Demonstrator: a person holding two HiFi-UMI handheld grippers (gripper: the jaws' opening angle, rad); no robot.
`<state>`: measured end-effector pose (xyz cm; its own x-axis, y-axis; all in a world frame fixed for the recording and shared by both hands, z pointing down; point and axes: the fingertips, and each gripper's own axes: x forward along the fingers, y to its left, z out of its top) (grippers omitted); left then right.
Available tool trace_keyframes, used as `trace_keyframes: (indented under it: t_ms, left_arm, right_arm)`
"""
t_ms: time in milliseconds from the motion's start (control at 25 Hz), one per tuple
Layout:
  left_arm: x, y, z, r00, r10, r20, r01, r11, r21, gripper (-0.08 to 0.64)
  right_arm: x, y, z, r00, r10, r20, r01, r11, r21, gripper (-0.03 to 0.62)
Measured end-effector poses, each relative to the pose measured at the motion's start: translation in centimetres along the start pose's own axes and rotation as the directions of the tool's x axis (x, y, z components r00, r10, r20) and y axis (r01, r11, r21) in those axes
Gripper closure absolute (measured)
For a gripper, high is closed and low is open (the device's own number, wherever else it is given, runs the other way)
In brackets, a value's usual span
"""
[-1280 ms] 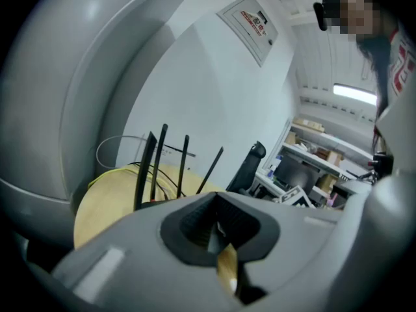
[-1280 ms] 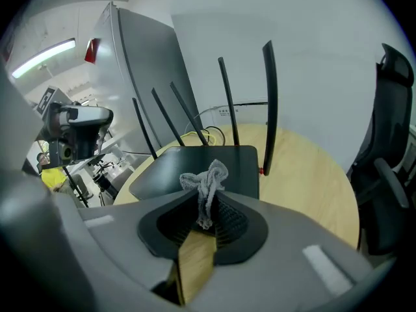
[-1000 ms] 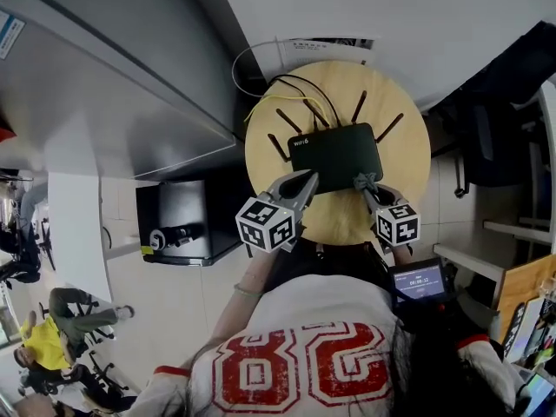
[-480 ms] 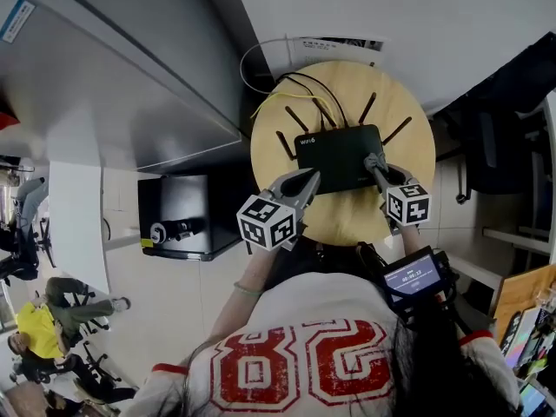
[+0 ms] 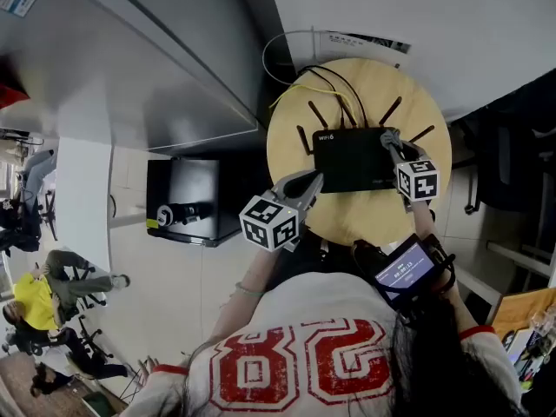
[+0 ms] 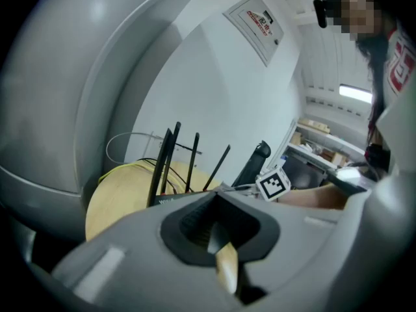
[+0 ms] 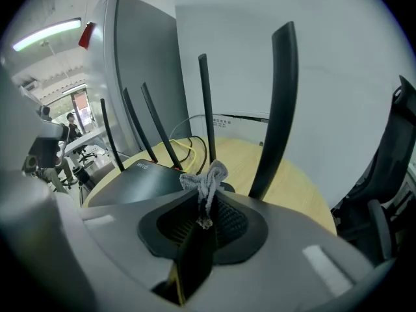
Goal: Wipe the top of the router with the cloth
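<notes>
Starting nearest me: a small lit screen sits at my right forearm. Left claw next, jaws together with nothing between them, its tip at the router's 8 o'clock corner; I cannot tell whether it touches. In the left gripper view, the left claw shows the same closed pads.

The router is black and lies flat near the centre of the round wooden tabletop.

Right claw is over the router's 2 o'clock area. Its jaws are clamped on the cloth, a grey crumpled tuft poking past the tips and resting at the router's top surface.

Beyond that, black antennas stand up along the far edge. A yellow cable and dark cables trail off at 11 o'clock towards the wall.
</notes>
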<state>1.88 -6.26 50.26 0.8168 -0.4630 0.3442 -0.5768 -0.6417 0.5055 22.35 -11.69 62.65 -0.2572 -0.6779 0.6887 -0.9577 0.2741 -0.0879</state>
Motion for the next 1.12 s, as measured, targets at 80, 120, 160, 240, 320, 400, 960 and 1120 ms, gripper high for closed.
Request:
trace_keyframes:
  t_ms: [80, 120, 160, 240, 320, 400, 960, 1120]
  left_arm:
    - [-0.3, -0.2, -0.2, 1.000, 0.015, 0.005, -0.015, 1.000, 0.001, 0.558]
    - [-0.4, -0.3, -0.3, 1.000, 0.021, 0.008, -0.021, 1.000, 0.002, 0.558]
    - [-0.5, -0.3, -0.3, 1.000, 0.027, 0.011, -0.027, 1.000, 0.005, 0.558]
    - [-0.7, -0.1, -0.3, 0.999, 0.033, 0.013, -0.033, 0.999, 0.006, 0.558]
    - [-0.8, 0.4, -0.2, 0.999, 0.031, 0.010, -0.031, 1.000, -0.002, 0.558]
    - [-0.7, 0.7, 0.0, 1.000, 0.023, 0.007, -0.023, 1.000, -0.005, 0.558]
    - [2.2, -1.1, 0.0, 0.994, -0.096, -0.043, 0.097, 0.995, 0.031, 0.558]
    - [2.9, -2.1, -0.2, 0.989, -0.137, -0.060, 0.140, 0.989, 0.045, 0.558]
  right_arm:
    - [0.1, -0.5, -0.3, 1.000, -0.018, -0.007, 0.018, 0.999, -0.041, 0.535]
    - [0.1, -0.6, -0.5, 1.000, -0.025, -0.009, 0.025, 0.998, -0.062, 0.535]
    - [0.0, -0.7, -0.7, 1.000, -0.030, -0.007, 0.029, 0.997, -0.072, 0.535]
    - [-0.2, -0.6, -0.8, 0.999, -0.033, -0.001, 0.033, 0.998, -0.059, 0.534]
    - [-0.4, -0.3, -1.1, 0.999, -0.037, -0.006, 0.037, 0.999, -0.039, 0.535]
    - [-0.8, 0.1, -1.5, 0.999, -0.038, -0.009, 0.037, 0.999, -0.017, 0.535]
    - [-5.9, 3.7, -7.6, 0.999, -0.050, 0.003, 0.048, 0.985, 0.163, 0.534]
    - [-7.0, 4.6, -9.0, 0.999, -0.053, -0.001, 0.052, 0.980, 0.191, 0.534]
